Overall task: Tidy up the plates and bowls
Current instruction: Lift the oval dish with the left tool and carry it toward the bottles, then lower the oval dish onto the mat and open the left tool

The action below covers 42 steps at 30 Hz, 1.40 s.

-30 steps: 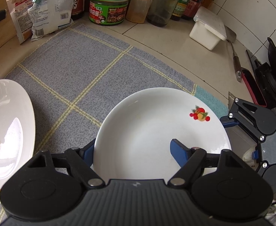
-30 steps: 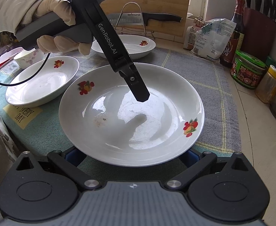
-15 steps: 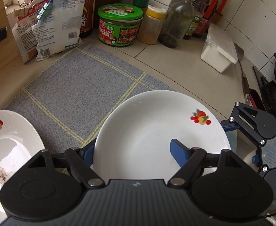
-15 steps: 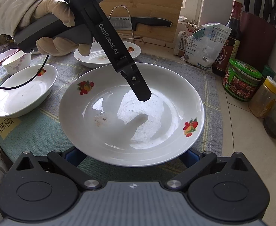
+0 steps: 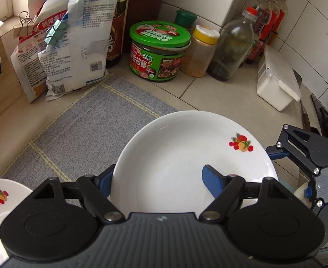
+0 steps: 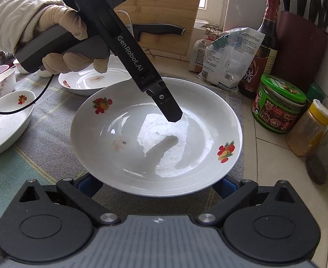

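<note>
White plate [image 6: 155,134] between both tools

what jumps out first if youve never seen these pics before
A big white plate with fruit prints fills the middle, held over the grey mat by two tools: the left tool grips its rim, one finger inside, and the right tool sits under the near edge. Behind stands a green-lidded jar among bottles.

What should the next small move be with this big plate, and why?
Probably lower the fruit-print plate straight down onto the bare grey mat. The left gripper pinches its rim, the right gripper sits under its near edge, and the green-lidded jar stands close ahead, so going further risks a bump.
</note>
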### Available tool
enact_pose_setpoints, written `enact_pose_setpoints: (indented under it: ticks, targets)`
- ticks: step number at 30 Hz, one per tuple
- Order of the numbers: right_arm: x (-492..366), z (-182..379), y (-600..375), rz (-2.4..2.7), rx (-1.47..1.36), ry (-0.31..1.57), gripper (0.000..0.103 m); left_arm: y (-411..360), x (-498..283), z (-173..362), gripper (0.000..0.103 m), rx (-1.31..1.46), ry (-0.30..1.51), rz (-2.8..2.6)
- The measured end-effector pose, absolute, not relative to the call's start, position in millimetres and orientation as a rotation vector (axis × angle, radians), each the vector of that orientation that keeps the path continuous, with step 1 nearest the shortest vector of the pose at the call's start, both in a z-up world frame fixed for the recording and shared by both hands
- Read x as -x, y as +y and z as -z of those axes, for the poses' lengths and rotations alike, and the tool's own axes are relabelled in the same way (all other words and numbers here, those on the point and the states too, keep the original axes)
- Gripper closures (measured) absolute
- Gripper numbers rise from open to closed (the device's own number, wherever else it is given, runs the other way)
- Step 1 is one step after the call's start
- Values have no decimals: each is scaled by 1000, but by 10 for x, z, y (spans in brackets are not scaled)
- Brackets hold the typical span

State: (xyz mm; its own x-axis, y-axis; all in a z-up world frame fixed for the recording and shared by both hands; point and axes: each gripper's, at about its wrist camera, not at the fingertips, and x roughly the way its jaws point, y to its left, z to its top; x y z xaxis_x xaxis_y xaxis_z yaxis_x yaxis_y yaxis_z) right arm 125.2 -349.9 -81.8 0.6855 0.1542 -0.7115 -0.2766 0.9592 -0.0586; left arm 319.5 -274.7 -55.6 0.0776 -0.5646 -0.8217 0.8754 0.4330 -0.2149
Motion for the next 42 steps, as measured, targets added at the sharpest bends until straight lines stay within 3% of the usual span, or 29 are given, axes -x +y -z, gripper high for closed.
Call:
enact_pose_setpoints:
  ticks: [42]
  targets:
    - [-1683,1032,-3809,-152,151,815,0,-3119,-3550,772,20,-392,946,1095]
